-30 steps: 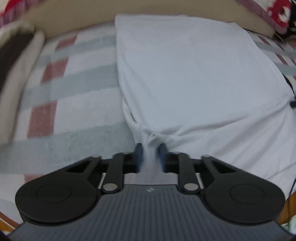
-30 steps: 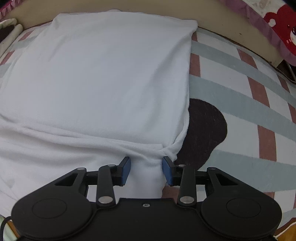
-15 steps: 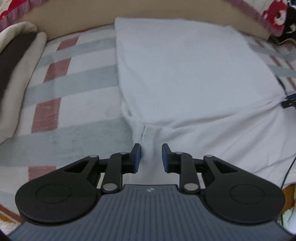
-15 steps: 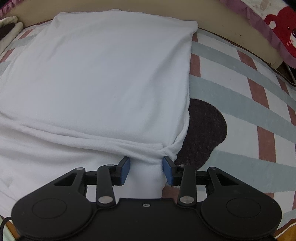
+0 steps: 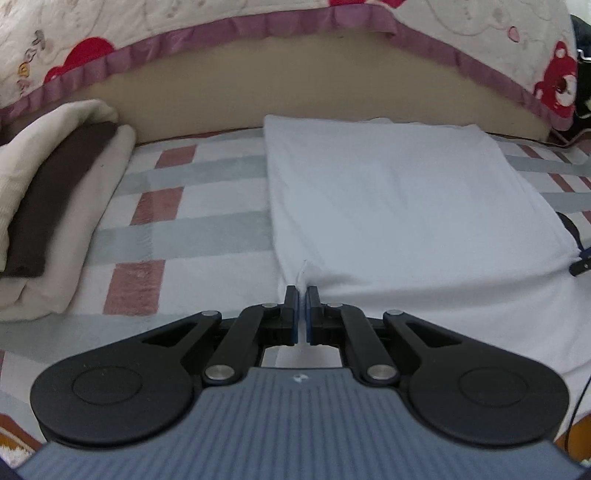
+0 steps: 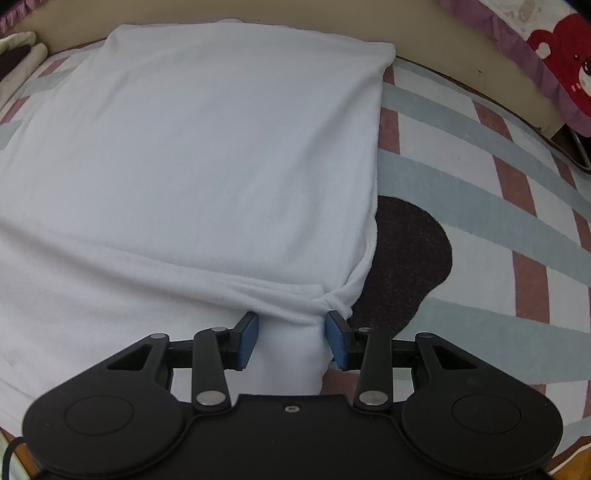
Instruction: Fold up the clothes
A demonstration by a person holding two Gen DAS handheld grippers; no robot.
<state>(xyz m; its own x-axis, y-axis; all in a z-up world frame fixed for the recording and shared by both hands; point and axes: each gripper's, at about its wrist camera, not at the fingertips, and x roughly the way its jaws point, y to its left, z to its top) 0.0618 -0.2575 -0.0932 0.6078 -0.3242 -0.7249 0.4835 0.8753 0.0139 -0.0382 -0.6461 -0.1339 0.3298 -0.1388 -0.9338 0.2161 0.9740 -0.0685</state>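
A white garment (image 5: 399, 206) lies folded flat on the plaid blanket (image 5: 177, 236), its upper layer doubled back over a lower layer near me. My left gripper (image 5: 303, 310) is at the garment's near left corner, jaws almost together with a thin pinch of white cloth between them. In the right wrist view the white garment (image 6: 207, 147) fills the left and middle. My right gripper (image 6: 291, 338) stands open, its blue pads either side of the bunched near right corner. One of its blue fingertips (image 5: 583, 256) shows at the left wrist view's right edge.
A stack of cream and dark brown folded clothes (image 5: 55, 206) lies at the left. A quilt with red bears (image 5: 258, 26) and a beige edge (image 5: 295, 85) run along the back. A dark round patch (image 6: 406, 254) on the blanket (image 6: 480, 206) lies beside the garment's right edge.
The left gripper was open half a second ago and has shut on the garment's left corner; its view now sits lower and looks further back. The right gripper has stayed open in place.
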